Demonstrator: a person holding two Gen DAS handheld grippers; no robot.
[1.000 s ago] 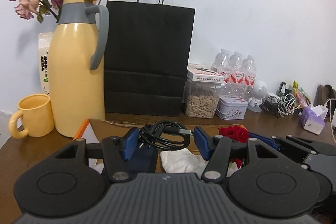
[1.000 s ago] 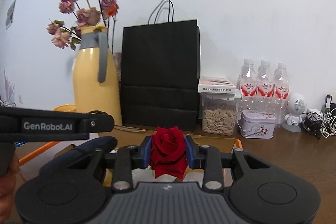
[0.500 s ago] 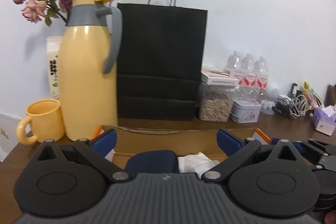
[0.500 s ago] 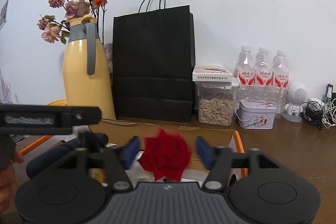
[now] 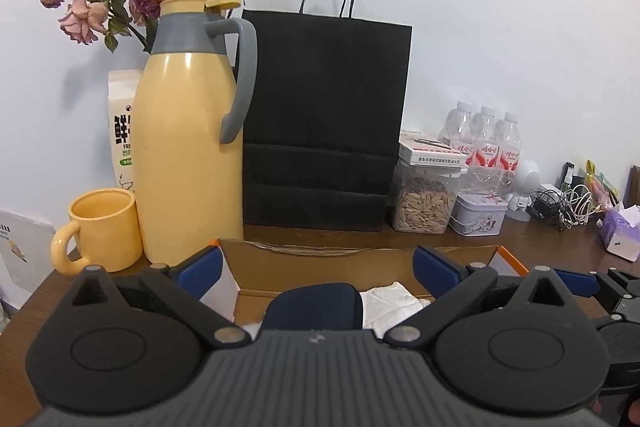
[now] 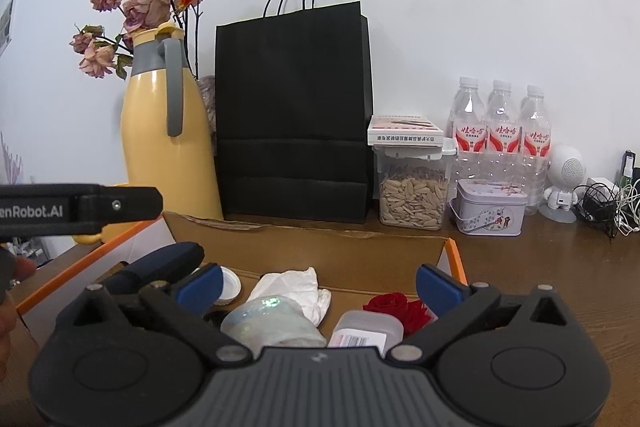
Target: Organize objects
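**Both grippers released above the collection box**

The left gripper [image 5: 318,265] hangs over the near edge of the cardboard box [image 6: 304,247] with its blue pads spread wide and nothing between them. The right gripper [image 6: 318,285] sits beside it; its jaws are opening, and no object is caught between the pads.

The box stands at the front of the brown wooden table [image 6: 560,259], its orange-edged flaps folded outward, which leaves the top clear for drops from above. It appears to serve as the collection point for loose items. Inside, near the right wall, lies the red fabric rose [image 6: 396,307], soft and layered. Toward the middle lie a crumpled white tissue [image 6: 296,287], a translucent plastic bottle with a barcode label [image 6: 366,331] on its side, and a shiny plastic wrapper [image 6: 272,319]. A dark blue rounded object [image 5: 316,303] rests near the left wall; its identity cannot be determined.

Along the table's back edge, against the wall, stand a glossy yellow thermos jug [image 5: 188,155], a matching mug [image 5: 102,227], a matte black paper bag [image 5: 324,123], a clear seed jar [image 5: 424,203] and a small tin [image 5: 478,213].
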